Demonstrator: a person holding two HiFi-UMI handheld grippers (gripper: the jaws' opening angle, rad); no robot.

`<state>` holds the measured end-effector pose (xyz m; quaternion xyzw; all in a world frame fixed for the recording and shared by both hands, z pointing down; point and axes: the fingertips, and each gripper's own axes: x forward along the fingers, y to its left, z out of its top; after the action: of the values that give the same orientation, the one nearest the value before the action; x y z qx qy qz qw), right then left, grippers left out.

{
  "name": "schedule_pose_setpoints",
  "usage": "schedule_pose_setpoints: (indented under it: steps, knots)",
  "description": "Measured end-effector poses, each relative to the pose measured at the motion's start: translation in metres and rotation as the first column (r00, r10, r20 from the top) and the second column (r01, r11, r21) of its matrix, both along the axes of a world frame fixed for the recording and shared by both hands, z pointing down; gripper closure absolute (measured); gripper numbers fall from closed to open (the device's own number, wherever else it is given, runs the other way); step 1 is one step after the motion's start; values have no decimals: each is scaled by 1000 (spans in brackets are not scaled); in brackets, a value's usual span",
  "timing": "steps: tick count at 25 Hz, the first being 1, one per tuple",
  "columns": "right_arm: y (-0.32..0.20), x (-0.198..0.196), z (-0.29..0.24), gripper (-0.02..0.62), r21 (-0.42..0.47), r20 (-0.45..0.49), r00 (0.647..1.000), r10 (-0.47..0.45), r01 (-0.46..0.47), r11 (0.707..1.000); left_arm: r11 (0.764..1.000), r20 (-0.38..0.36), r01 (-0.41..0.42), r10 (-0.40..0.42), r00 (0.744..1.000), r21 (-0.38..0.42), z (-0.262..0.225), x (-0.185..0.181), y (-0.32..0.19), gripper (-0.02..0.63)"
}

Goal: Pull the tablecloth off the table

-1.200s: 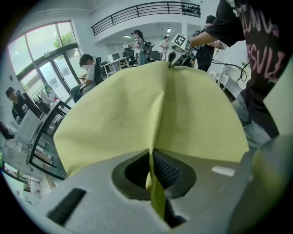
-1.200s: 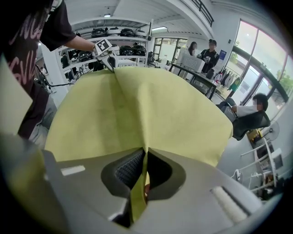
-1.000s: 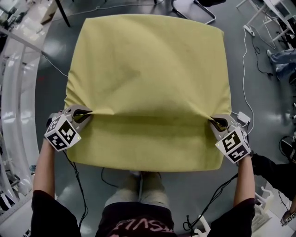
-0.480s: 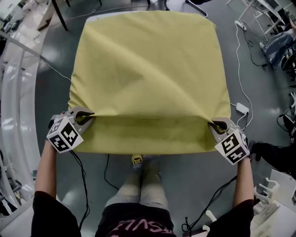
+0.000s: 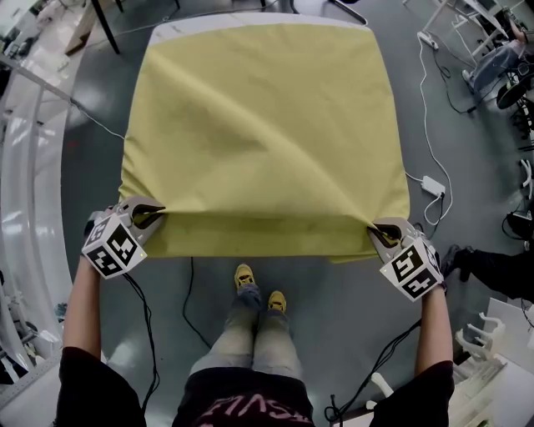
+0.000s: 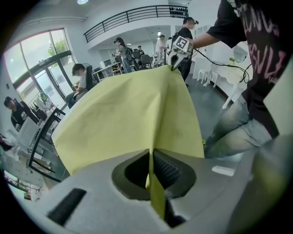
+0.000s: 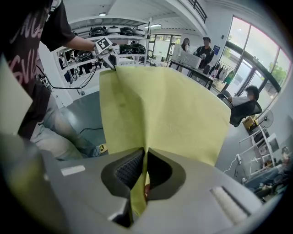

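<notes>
A yellow-green tablecloth [image 5: 263, 125] is stretched between me and the table, whose pale far edge [image 5: 250, 21] shows bare beyond the cloth. My left gripper [image 5: 157, 213] is shut on the cloth's near left corner. My right gripper [image 5: 373, 231] is shut on the near right corner. The cloth's near hem hangs between them over the floor. In the left gripper view the cloth [image 6: 132, 114] runs out from the closed jaws toward the right gripper [image 6: 173, 66]. In the right gripper view the cloth [image 7: 165, 109] leads to the left gripper [image 7: 113, 66].
My legs and yellow shoes [image 5: 254, 288] stand on the grey floor just behind the cloth's hem. Cables and a white power strip [image 5: 432, 183] lie on the floor at right. White racks [image 5: 21, 208] line the left side. Several people sit at desks [image 6: 82, 82] in the background.
Both grippers have drawn the cloth toward me. Its near hem now hangs off the table over the floor, my feet show below it, and a strip of table has come bare at the far edge.
</notes>
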<state>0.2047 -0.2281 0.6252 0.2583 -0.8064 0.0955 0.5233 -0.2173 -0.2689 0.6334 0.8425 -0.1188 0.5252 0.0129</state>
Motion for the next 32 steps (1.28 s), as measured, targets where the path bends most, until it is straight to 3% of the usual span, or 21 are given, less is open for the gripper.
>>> schedule_pose_setpoints:
  steps: [13, 18, 32]
  knots:
    - [75, 16, 4, 580, 25, 53, 996, -68, 67, 997, 997, 59, 71, -72, 996, 19, 0, 13, 102, 598]
    - [108, 18, -1, 580, 56, 55, 993, -102, 99, 993, 994, 49, 105, -107, 993, 40, -9, 16, 148, 598]
    - [215, 9, -8, 580, 36, 75, 995, -70, 68, 997, 990, 35, 139, -140, 990, 23, -17, 7, 260, 598]
